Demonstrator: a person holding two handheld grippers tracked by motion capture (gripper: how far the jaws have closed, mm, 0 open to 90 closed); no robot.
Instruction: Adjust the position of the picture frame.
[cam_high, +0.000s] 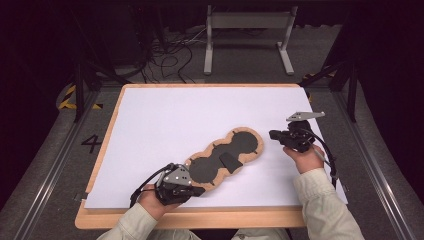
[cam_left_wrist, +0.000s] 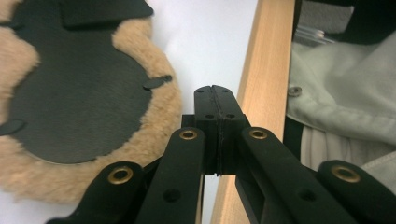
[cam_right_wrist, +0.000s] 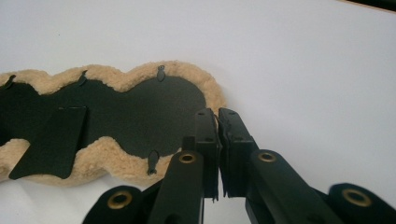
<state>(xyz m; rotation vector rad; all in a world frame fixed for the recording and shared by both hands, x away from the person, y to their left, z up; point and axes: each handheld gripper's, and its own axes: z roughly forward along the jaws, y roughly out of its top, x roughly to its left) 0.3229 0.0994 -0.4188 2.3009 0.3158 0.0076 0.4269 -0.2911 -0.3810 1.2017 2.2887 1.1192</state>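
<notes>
I see the fleece pad (cam_high: 225, 156) lying flat on the white sheet (cam_high: 180, 115) that covers the wooden table (cam_high: 200, 218), running diagonally from near left to far right. Its tan fleece border frames three joined black lobes, and a black flap (cam_high: 230, 161) sits across the narrow part between the middle and near lobes.

My left gripper (cam_high: 192, 191) rests at the pad's near-left end, right beside the fleece edge. In the left gripper view, its jaws are pressed flat together with nothing between them, the tips (cam_left_wrist: 216, 93) hanging over the white sheet close to the table's wooden edge (cam_left_wrist: 266, 79), with the fleece pad (cam_left_wrist: 93, 121) just to their left. A pale sleeve (cam_left_wrist: 345, 102) shows beyond the edge.

My right gripper (cam_high: 274, 134) sits just off the far-right end of the pad. In the right gripper view, its jaws stand nearly together, a thin slit between them, and they seem to grip nothing, though the tips (cam_right_wrist: 218, 115) overlap the fleece rim (cam_right_wrist: 212, 93) in the picture and I cannot be sure whether they touch it. Small black tabs (cam_right_wrist: 161, 73) poke from the black lining onto the fleece along both long edges.
</notes>
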